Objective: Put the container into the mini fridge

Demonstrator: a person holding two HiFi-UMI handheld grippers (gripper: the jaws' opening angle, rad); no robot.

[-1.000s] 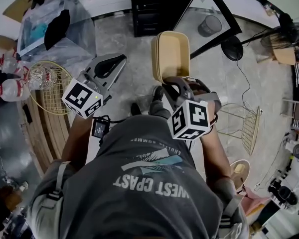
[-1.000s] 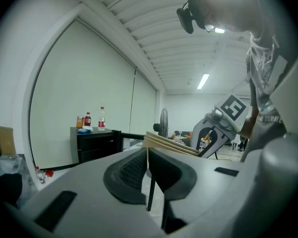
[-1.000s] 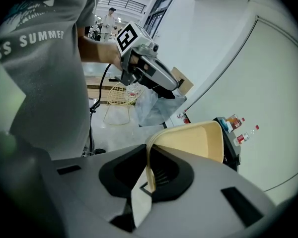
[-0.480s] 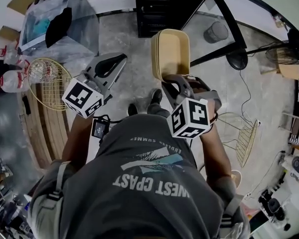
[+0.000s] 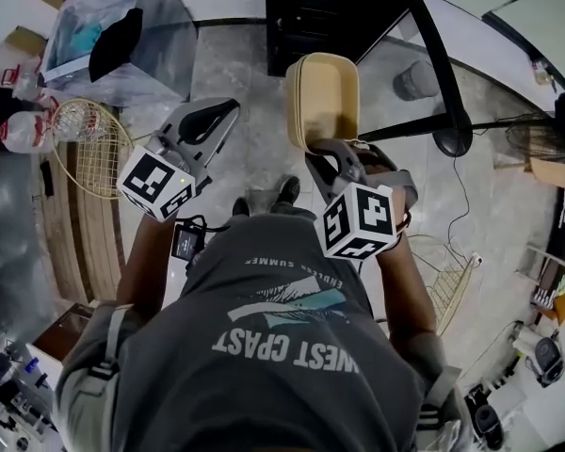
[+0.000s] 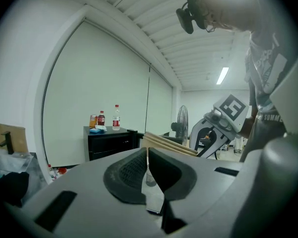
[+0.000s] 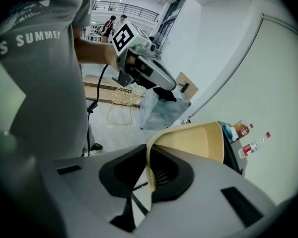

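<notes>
now, container point(image 5: 322, 97) rim in rt gripper point(image 7: 148, 158); lt gripper point(image 6: 147, 155) fingers point(image 6: 125, 171) together

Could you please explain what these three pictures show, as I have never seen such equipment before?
There is no robot: a person holds a gripper in each hand. The head view looks down from a camera on their head; the other two cameras ride on the grippers, looking along the tongs. The right tongs are shut on the edge of a beige container. The left tongs are shut and empty. Ahead stands a black cabinet with bottles on top, possibly the mini fridge.
</notes>
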